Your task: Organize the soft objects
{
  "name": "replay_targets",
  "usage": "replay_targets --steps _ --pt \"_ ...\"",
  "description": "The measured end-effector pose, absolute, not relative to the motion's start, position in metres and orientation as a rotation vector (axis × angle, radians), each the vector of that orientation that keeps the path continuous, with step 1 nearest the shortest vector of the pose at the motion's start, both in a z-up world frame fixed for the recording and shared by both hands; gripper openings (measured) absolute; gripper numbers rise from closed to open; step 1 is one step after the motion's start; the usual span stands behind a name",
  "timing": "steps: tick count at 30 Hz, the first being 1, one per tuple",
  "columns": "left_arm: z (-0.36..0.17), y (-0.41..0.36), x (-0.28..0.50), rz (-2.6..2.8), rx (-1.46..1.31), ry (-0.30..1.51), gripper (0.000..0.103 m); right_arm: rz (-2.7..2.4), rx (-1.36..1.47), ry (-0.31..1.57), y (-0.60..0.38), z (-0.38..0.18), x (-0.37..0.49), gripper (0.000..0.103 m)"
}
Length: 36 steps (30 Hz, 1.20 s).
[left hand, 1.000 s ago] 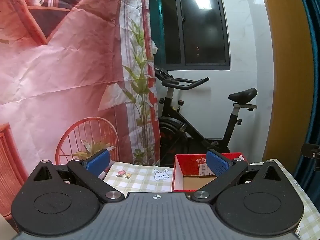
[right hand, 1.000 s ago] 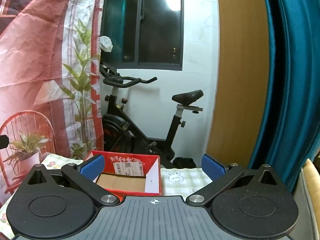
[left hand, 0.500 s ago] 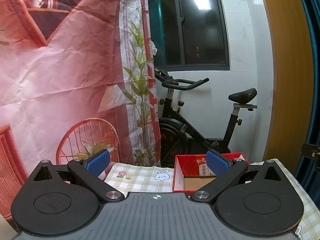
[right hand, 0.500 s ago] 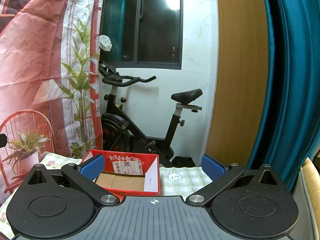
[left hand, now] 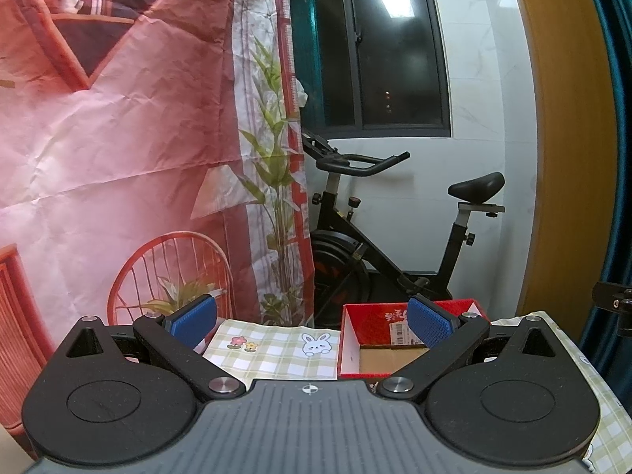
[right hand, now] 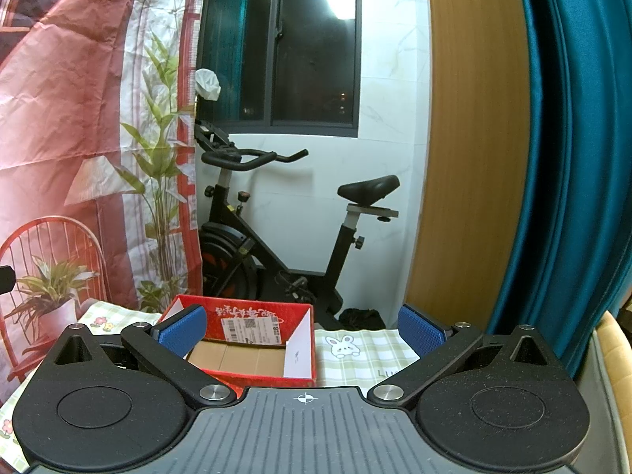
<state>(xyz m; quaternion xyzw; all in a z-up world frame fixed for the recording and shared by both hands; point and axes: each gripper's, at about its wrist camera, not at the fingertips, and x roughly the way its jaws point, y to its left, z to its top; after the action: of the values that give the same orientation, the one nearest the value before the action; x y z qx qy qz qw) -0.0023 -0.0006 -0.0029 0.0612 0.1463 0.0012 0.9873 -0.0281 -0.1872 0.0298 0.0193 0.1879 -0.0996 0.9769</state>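
Left tongs [left hand: 312, 322]: blue pads spread wide apart, nothing held between them, occupying the lower part of the left wrist view. Right tongs [right hand: 302, 331]: likewise spread wide and holding nothing, low in the right wrist view.

Immediately beyond the tongs lies the worktop, covered by a green-and-white checked cloth [left hand: 276, 349] printed with a rabbit and small flowers. On the cloth stands a red cardboard box [right hand: 245, 339], open at the top, with a brown cardboard floor, a white shipping label on its far inner wall and a white inner face on its right-hand wall. In the left wrist view the box [left hand: 379, 339] sits lower right of centre, partly hidden behind the right-hand pad; in the right wrist view it sits lower left of centre, its near left corner masked by the left-hand pad. No soft object is visible in either view, and the visible part of the box floor is bare.

At the left of both frames, behind the worktop, hangs a creased printed backdrop [left hand: 118, 138] showing a red chair, potted plants and bamboo. Farther back, a black exercise bike [right hand: 284, 237] stands on the floor against a white wall, below a dark window [right hand: 296, 47] reflecting a ceiling light. To the right, a wooden panel [right hand: 474, 138], then a teal curtain [right hand: 572, 158] at the frame edge.
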Motion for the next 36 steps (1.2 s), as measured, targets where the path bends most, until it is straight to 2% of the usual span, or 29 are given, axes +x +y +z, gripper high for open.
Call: replay_targets --steps 36 --pt "-0.0034 -0.0008 -0.0029 -0.007 0.116 0.301 0.103 -0.203 0.037 0.38 -0.1854 0.0301 -0.0285 0.103"
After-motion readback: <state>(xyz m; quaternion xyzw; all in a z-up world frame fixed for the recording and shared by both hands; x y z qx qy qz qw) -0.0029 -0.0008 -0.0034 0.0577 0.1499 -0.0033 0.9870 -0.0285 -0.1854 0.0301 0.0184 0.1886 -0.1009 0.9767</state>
